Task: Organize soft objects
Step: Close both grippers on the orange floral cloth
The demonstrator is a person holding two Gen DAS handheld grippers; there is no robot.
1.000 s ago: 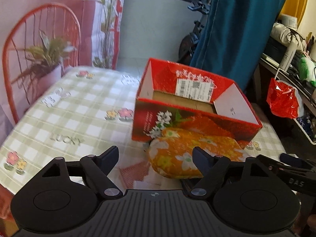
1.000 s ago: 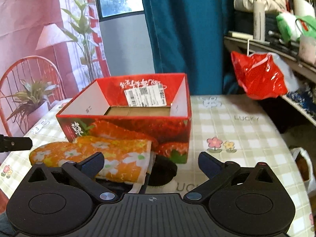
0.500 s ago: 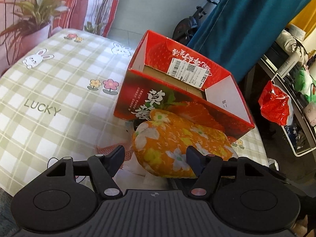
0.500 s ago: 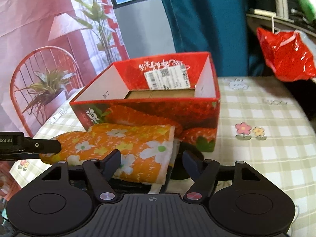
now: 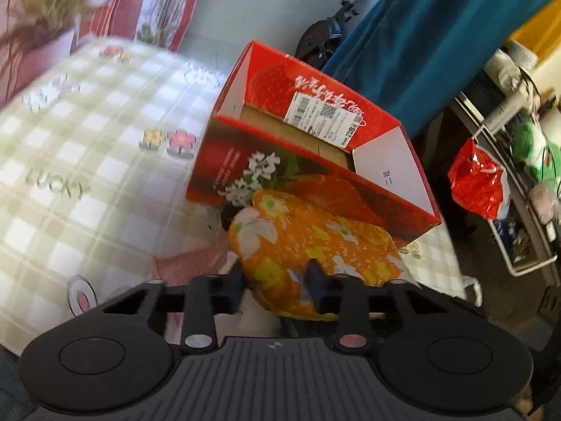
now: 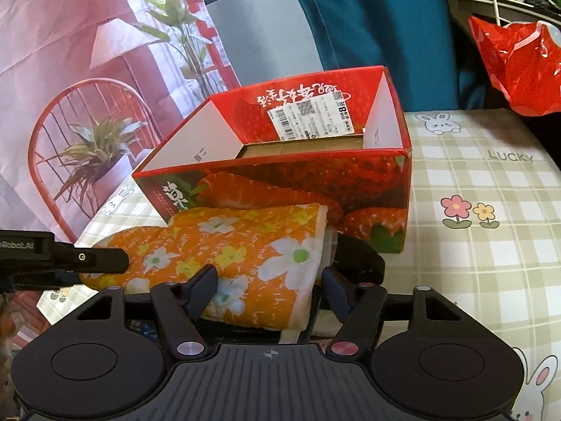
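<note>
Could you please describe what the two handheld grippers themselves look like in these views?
Both are matte black plastic. Each body has a ribbed centre plate with a small crosshair mark, flanked by two round discs. Angled linkage arms with silver and red pivot caps carry dark wedge-shaped jaws on the left gripper and right gripper. The right view shows white lettering on the left gripper's side. No cables or sleeves show.
</note>
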